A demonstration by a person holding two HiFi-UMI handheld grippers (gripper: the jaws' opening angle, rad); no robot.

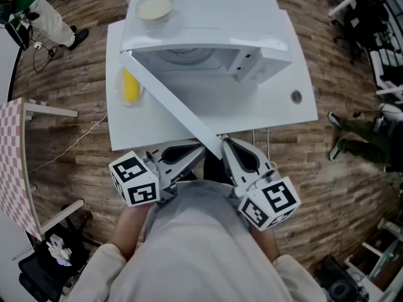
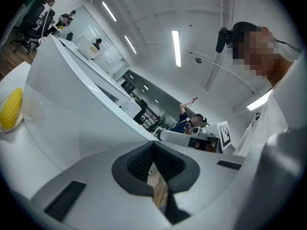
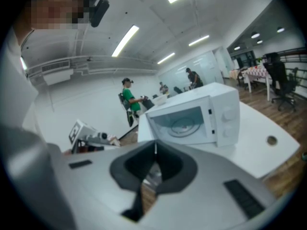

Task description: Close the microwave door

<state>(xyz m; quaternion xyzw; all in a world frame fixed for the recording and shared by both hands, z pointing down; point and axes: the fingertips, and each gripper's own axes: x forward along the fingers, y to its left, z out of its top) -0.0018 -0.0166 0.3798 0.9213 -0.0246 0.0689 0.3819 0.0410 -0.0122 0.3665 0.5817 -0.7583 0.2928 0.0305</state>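
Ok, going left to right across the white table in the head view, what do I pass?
Corn cob → open microwave door → microwave's control panel → round hole in the tabletop.

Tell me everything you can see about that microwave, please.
The microwave is a glossy white box standing upright on a white table. Its door, hinged on the head view's left, is swung wide open toward the person. Inside lies a round glass turntable with nothing visible on it. Two round knobs sit one above the other on the panel right of the opening. A bowl of something pale rests on its top.
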